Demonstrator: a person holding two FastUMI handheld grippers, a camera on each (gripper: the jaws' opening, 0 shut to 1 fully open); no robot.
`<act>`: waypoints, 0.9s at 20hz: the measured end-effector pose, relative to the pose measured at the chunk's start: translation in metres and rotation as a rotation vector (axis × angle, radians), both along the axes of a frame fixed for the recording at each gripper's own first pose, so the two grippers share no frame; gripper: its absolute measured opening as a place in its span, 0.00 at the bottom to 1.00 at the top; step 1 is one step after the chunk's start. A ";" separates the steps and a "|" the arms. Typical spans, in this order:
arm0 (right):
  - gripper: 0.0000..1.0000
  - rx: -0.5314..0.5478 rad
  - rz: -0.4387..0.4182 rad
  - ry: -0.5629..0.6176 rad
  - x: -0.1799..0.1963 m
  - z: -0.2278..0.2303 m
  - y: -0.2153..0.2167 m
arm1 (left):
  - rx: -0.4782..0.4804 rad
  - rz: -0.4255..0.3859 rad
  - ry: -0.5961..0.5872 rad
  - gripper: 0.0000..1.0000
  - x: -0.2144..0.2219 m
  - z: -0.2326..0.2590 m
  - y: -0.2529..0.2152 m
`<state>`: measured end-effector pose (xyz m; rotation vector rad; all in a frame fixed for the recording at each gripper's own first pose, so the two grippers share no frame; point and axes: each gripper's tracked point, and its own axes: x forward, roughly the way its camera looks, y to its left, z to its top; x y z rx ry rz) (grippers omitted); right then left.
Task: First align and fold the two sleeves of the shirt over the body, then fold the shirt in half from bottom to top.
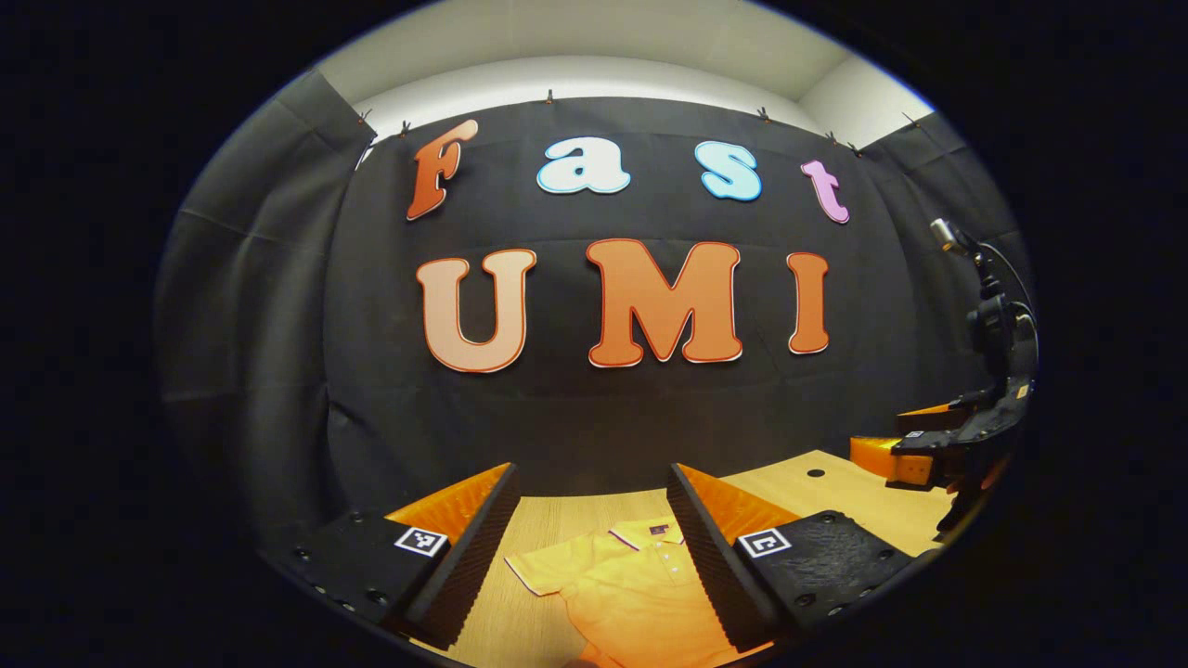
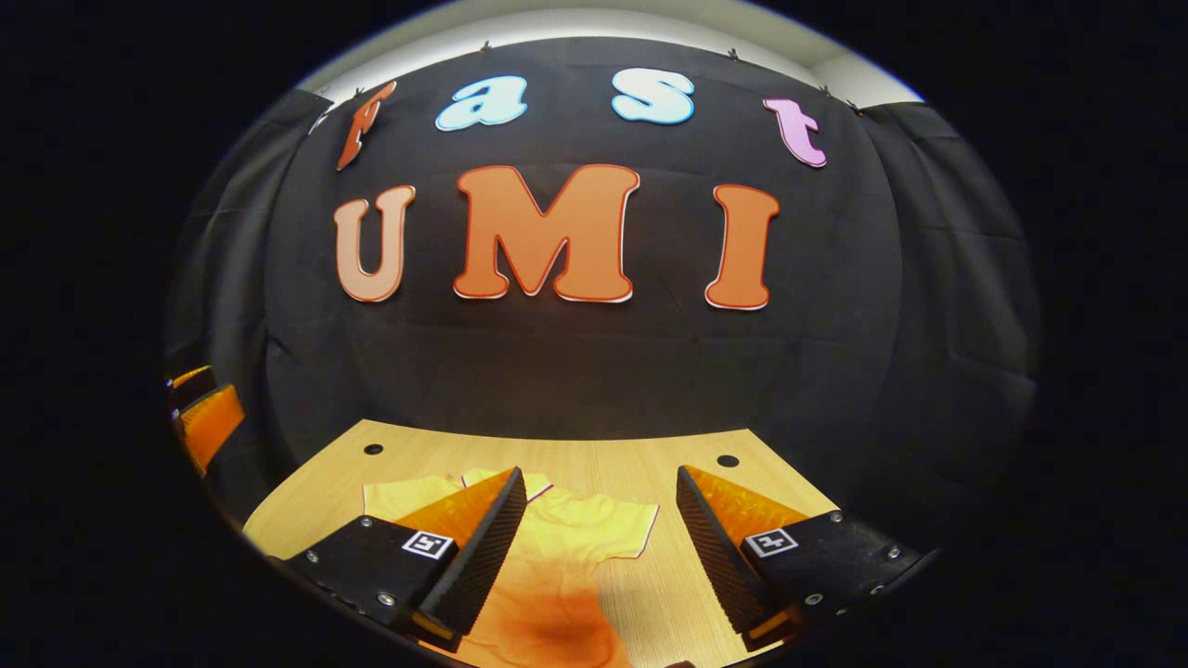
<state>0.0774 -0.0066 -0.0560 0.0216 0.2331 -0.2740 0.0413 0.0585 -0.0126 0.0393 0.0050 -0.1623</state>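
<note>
While the yellow shirt [image 1: 631, 584] lay flat on the wooden table [image 2: 594, 455], both tools hung above it with nothing in them. The left gripper [image 1: 594, 547] had its fingers wide apart, and the shirt's collar [image 1: 650, 533] showed between them at about 6 o'clock. The right gripper [image 2: 599, 547] was spread wide too, with one sleeve [image 2: 613, 520] between its fingers.
</note>
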 end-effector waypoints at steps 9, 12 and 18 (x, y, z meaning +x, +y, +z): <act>0.98 0.092 0.003 0.282 0.051 -0.079 -0.029 | 0.001 0.102 0.014 0.98 0.013 -0.006 0.034; 0.98 0.139 0.008 0.375 0.076 -0.112 -0.043 | 0.016 0.155 0.021 0.98 0.013 -0.006 0.041; 0.93 0.254 0.017 0.619 0.101 -0.178 -0.060 | 0.041 0.231 0.073 0.98 0.011 -0.021 0.041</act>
